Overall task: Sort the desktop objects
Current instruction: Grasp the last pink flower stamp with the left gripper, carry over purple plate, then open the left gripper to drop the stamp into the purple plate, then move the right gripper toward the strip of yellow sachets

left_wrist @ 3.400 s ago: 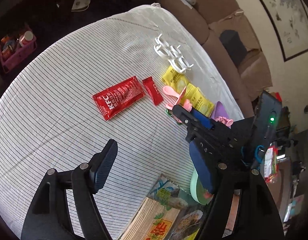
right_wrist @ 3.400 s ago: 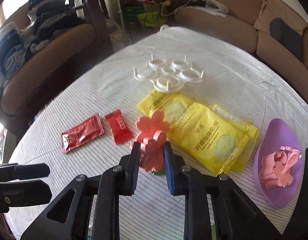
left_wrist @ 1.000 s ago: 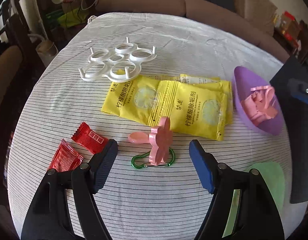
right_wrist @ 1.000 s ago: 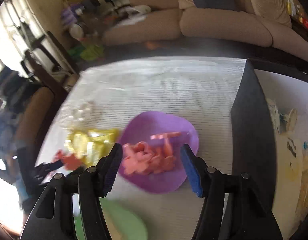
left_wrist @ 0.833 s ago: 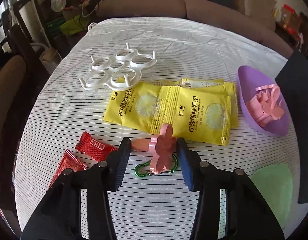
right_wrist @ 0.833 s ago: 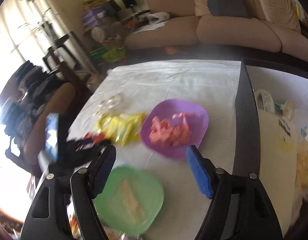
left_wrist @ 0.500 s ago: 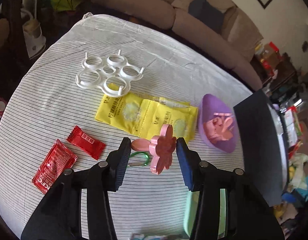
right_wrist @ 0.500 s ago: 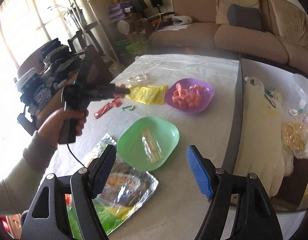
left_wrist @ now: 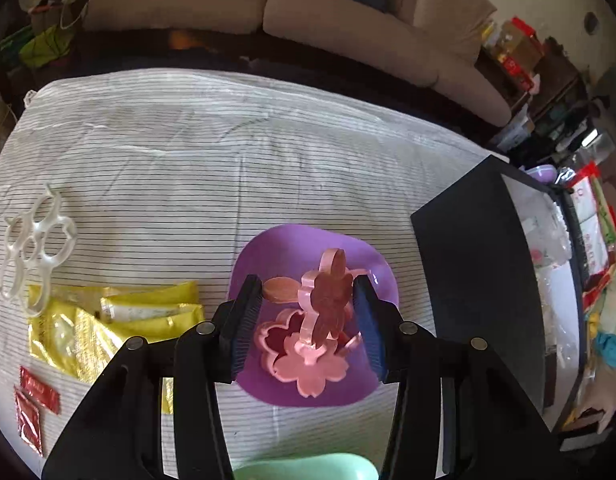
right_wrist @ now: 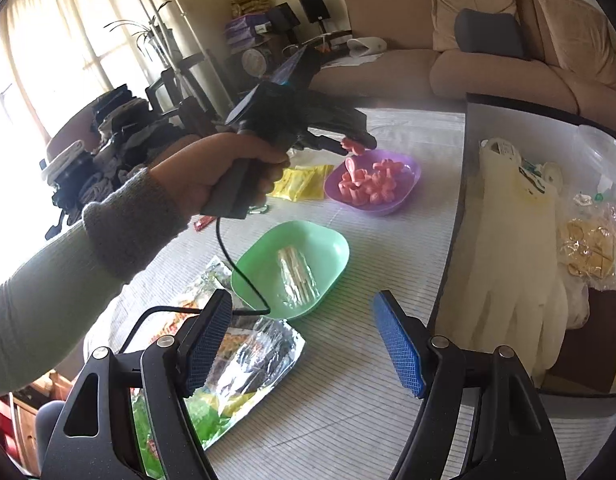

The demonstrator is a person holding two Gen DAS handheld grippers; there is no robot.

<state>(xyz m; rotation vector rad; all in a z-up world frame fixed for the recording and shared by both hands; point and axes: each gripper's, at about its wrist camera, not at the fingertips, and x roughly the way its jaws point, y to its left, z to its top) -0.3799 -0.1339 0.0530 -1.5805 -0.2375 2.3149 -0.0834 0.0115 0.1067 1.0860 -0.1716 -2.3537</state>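
My left gripper [left_wrist: 308,312] is shut on a pink flower-shaped clip [left_wrist: 328,296] and holds it just above the purple bowl [left_wrist: 291,248], which has more pink flower pieces [left_wrist: 312,364] in it. The right wrist view shows the same gripper [right_wrist: 354,145] over the purple bowl [right_wrist: 404,196]. My right gripper [right_wrist: 303,340] is open and empty, held back above the striped tablecloth near the green bowl [right_wrist: 328,240].
Yellow sachets [left_wrist: 107,320], a white ring holder [left_wrist: 35,248] and red packets [left_wrist: 31,404] lie at the left. The green bowl holds wrapped sticks [right_wrist: 295,276]. A foil snack bag [right_wrist: 243,356] lies in front. A black-edged tray [left_wrist: 480,264] with gloves [right_wrist: 516,248] stands at the right.
My left gripper closed on the pink flower clip, lifted it off the cloth and carried it right to above the purple bowl. My right gripper pulled back and away, still open.
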